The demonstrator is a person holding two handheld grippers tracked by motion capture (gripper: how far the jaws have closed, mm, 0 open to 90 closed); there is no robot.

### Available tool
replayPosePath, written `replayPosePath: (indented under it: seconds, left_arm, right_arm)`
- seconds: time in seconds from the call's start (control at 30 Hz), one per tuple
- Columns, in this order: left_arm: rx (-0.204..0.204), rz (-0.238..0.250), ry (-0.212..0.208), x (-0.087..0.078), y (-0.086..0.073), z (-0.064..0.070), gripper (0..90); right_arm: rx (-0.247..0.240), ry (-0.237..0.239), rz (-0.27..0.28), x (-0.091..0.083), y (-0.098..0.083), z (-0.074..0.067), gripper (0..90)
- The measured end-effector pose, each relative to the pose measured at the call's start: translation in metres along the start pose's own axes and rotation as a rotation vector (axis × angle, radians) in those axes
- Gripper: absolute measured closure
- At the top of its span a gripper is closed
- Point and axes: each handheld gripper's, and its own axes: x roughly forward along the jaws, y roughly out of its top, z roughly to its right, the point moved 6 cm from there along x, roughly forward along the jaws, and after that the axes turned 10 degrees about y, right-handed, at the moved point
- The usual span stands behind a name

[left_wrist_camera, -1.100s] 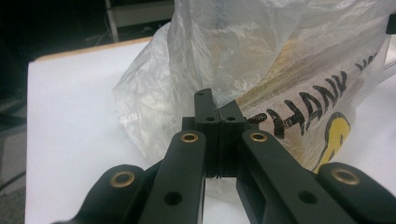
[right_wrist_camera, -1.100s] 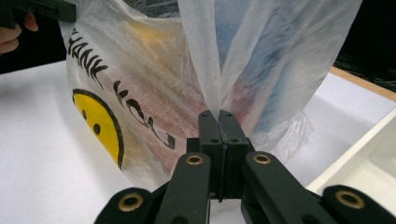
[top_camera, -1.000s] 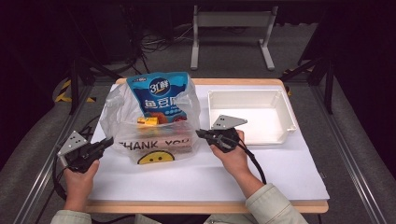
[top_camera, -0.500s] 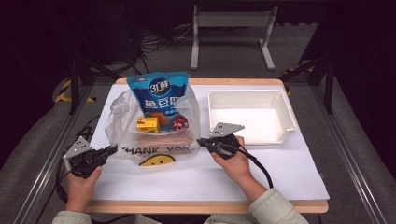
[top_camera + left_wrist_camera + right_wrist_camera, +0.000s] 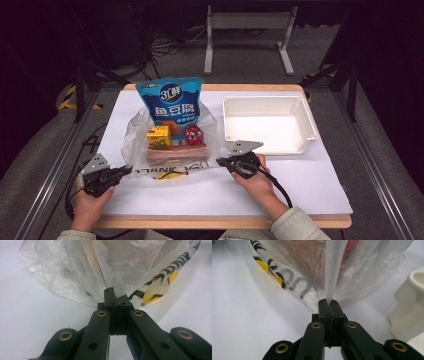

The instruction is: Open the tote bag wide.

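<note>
One clear plastic bag (image 5: 172,145) lies on the white sheet (image 5: 300,185) that covers the table, left of the middle, with its printed black letters and yellow smiley along the near edge. Inside it I count four things: one tall blue snack packet (image 5: 171,102) standing up out of the bag's mouth at the far side, one small yellow carton (image 5: 158,136), one small red round pack (image 5: 193,134) just beside the carton, and one long reddish pack (image 5: 176,153) lying across the front of them.

The left gripper (image 5: 116,300) has its jaws closed on the film at the bag's near left corner; in the left gripper view the bunched plastic runs straight into the shut tips. The right gripper (image 5: 328,302) is clamped the same way on the near right corner, a pleat of film rising from between its pads. Each gripper is held in one hand, the two well apart with the bag's whole near edge stretched between them.

One white tray (image 5: 310,135) sits to the right of the bag, near it but apart, its near left corner close to the right gripper. In front of the bag and tray the sheet is bare to the table's near edge, and a bare strip runs along the bag's left side.
</note>
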Motion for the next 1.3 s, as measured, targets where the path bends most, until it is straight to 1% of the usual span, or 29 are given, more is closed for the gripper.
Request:
replayPosePath:
  seconds: [0.13,0.17,0.23,0.27,0.3,0.47,0.5,0.53,0.57,0.67,0.77,0.8,0.83,0.87,0.9,0.93,0.97,1.03,1.07,1.1,1.17,1.2,1.27,1.3]
  left_arm:
    - [-0.009,-0.033,-0.010,0.006,-0.004,-0.001,90.0]
    - [-0.021,-0.043,-0.015,0.008,-0.005,-0.001,90.0]
    - [-0.018,-0.062,-0.027,0.011,-0.007,-0.002,90.0]
    - [-0.028,-0.072,-0.031,0.012,-0.008,-0.002,90.0]
    - [-0.023,-0.083,-0.038,0.014,-0.009,-0.002,90.0]
    - [-0.044,-0.148,-0.078,0.021,-0.013,0.000,90.0]
    - [-0.043,-0.163,-0.080,0.022,-0.014,0.000,90.0]
    - [-0.042,-0.174,-0.082,0.024,-0.015,0.001,90.0]
    - [-0.042,-0.174,-0.082,0.024,-0.015,0.001,90.0]
    - [-0.049,-0.171,-0.085,0.024,-0.015,0.000,90.0]
    - [-0.040,-0.156,-0.067,0.021,-0.014,-0.001,88.3]
    - [-0.042,-0.143,-0.058,0.019,-0.013,0.000,85.6]
    - [-0.041,-0.126,-0.047,0.017,-0.011,-0.001,80.7]
    - [-0.043,-0.110,-0.040,0.015,-0.009,-0.001,74.1]
    - [-0.050,-0.098,-0.041,0.012,-0.007,-0.001,68.1]
    - [-0.054,-0.091,-0.044,0.010,-0.004,-0.001,60.0]
    - [-0.055,-0.091,-0.043,0.007,-0.001,0.000,53.1]
    - [-0.042,-0.087,-0.041,0.002,0.004,0.000,45.4]
    - [-0.037,-0.083,-0.039,-0.002,0.007,0.000,43.2]
    - [-0.035,-0.074,-0.029,-0.005,0.010,0.000,41.3]
    - [-0.020,-0.052,-0.010,-0.014,0.016,-0.001,37.1]
    - [-0.019,-0.039,-0.001,-0.018,0.019,-0.002,36.5]
    - [-0.008,-0.011,0.007,-0.027,0.026,-0.002,34.8]
    - [-0.008,-0.011,0.007,-0.027,0.026,-0.002,33.3]
  right_arm:
    - [-0.001,-0.002,-0.029,0.004,-0.005,0.000,90.0]
    - [0.000,-0.006,-0.036,0.005,-0.007,0.001,90.0]
    - [0.011,-0.004,-0.048,0.007,-0.009,0.003,90.0]
    - [0.016,-0.003,-0.055,0.008,-0.011,0.004,90.0]
    - [0.022,-0.002,-0.063,0.010,-0.012,0.004,90.0]
    - [0.045,-0.008,-0.119,0.014,-0.021,0.008,90.0]
    - [0.055,-0.007,-0.126,0.015,-0.023,0.008,90.0]
    - [0.064,-0.001,-0.117,0.015,-0.023,0.009,90.0]
    - [0.071,0.009,-0.114,0.014,-0.024,0.010,90.0]
    - [0.072,0.007,-0.116,0.014,-0.024,0.010,90.0]
    - [0.069,0.006,-0.109,0.012,-0.024,0.009,90.0]
    - [0.070,0.006,-0.106,0.012,-0.023,0.009,90.0]
    - [0.070,0.005,-0.101,0.011,-0.023,0.009,90.0]
    - [0.074,0.005,-0.094,0.009,-0.022,0.010,89.7]
    - [0.076,0.002,-0.082,0.007,-0.021,0.010,87.1]
    - [0.079,-0.002,-0.072,0.005,-0.019,0.011,84.8]
    - [0.078,-0.006,-0.061,0.003,-0.018,0.011,81.0]
    - [0.075,-0.020,-0.042,-0.003,-0.014,0.013,71.0]
    - [0.074,-0.020,-0.049,-0.005,-0.012,0.013,66.4]
    - [0.072,-0.023,-0.055,-0.009,-0.010,0.014,61.8]
    - [0.063,-0.032,-0.027,-0.019,-0.004,0.015,52.4]
    - [0.065,-0.036,-0.011,-0.026,-0.001,0.015,47.9]
    - [0.067,-0.042,0.023,-0.035,0.004,0.016,42.4]
    - [0.067,-0.042,0.023,-0.035,0.004,0.016,42.4]
